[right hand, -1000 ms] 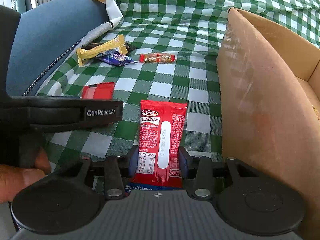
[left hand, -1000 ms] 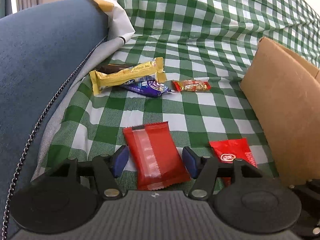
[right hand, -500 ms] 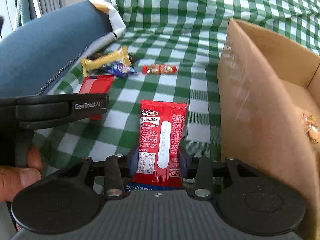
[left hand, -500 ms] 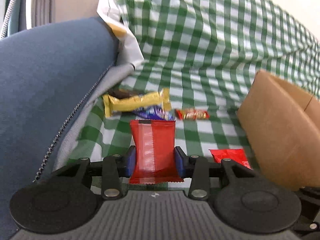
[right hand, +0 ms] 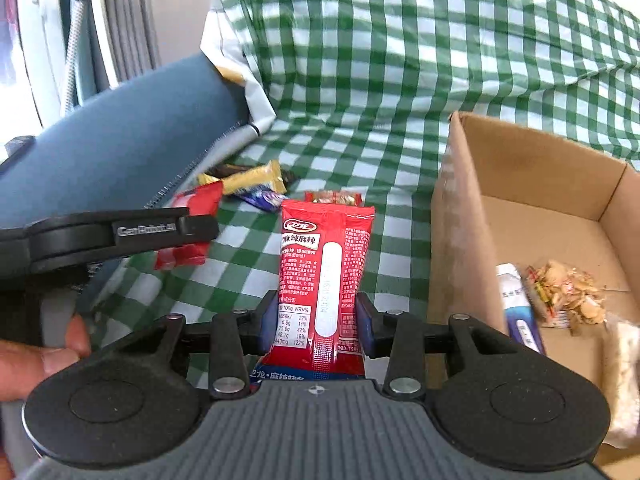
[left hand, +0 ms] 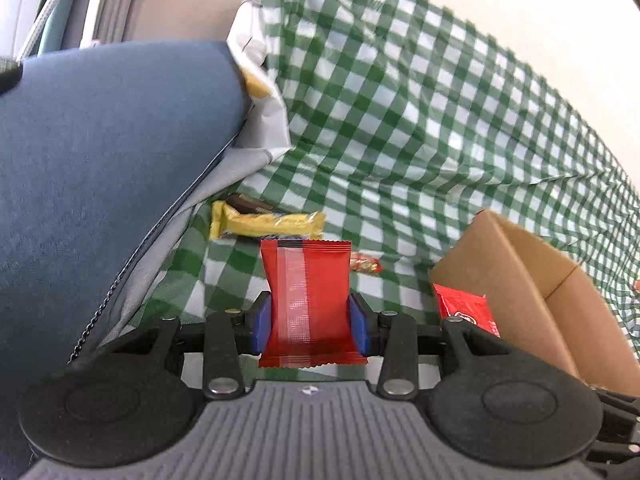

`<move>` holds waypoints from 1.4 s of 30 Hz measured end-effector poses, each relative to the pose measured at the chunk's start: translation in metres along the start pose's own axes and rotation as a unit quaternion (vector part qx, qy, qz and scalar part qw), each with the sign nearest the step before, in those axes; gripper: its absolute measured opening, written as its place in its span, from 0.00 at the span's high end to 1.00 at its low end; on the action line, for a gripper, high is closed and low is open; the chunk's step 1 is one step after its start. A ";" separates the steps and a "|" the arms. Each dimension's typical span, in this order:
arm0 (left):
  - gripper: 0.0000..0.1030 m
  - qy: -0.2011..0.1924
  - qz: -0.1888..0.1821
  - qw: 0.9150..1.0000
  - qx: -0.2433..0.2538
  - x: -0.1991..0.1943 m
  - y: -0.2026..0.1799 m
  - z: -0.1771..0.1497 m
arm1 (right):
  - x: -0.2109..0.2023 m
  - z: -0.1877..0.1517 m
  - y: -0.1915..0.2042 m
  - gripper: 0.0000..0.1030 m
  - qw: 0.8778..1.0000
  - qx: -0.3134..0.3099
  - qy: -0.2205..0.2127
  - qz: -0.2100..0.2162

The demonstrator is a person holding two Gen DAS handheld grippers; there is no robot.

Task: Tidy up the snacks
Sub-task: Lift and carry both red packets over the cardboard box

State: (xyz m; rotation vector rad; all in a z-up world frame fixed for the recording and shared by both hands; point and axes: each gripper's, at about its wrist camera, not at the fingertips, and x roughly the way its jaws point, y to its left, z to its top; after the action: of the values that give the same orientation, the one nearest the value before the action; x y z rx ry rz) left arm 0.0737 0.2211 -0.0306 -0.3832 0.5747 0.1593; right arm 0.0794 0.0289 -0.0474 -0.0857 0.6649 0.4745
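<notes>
My left gripper (left hand: 311, 324) is shut on a plain red snack packet (left hand: 308, 296) and holds it above the green checked cloth (left hand: 400, 128). My right gripper (right hand: 318, 330) is shut on a red printed snack packet (right hand: 324, 276), lifted beside the cardboard box (right hand: 452, 232). The box also shows in the left wrist view (left hand: 520, 288). A yellow bar (left hand: 268, 222), a dark bar under it and a small red-gold candy (left hand: 366, 266) lie on the cloth. In the right wrist view the yellow bar (right hand: 250, 179), a purple wrapper (right hand: 260, 199) and the candy (right hand: 334, 197) lie behind the packet.
The box holds a blue-white packet (right hand: 520, 312), a clear bag of flakes (right hand: 568, 292) and a white bag (right hand: 622, 376). A blue cushion (left hand: 100, 168) rises on the left. The left gripper's body (right hand: 108, 236) and a hand cross the right wrist view.
Both grippers have lifted with their packets. The left gripper closed on the plain red packet and raised it off the cloth. The right gripper rose beside the box, showing its inside.
</notes>
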 end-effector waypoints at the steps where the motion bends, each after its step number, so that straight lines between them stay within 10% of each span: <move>1: 0.57 -0.003 -0.002 1.000 0.003 -0.003 -0.004 0.001 | -0.007 -0.001 -0.001 0.59 1.000 -0.002 -0.006 0.001; 20: 0.57 -0.096 -0.079 0.992 0.023 -0.089 -0.085 0.033 | -0.094 0.044 -0.073 0.60 0.992 0.033 -0.119 -0.012; 42: 0.57 -0.069 -0.185 0.971 0.132 -0.057 -0.224 0.073 | -0.139 0.016 -0.199 0.60 0.952 0.136 -0.227 -0.152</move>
State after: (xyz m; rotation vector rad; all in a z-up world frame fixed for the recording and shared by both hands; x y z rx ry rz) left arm 0.1189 0.0420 0.1265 -0.2116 0.3714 -0.2468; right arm 0.0831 -0.1998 0.0360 0.1770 0.2513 0.0913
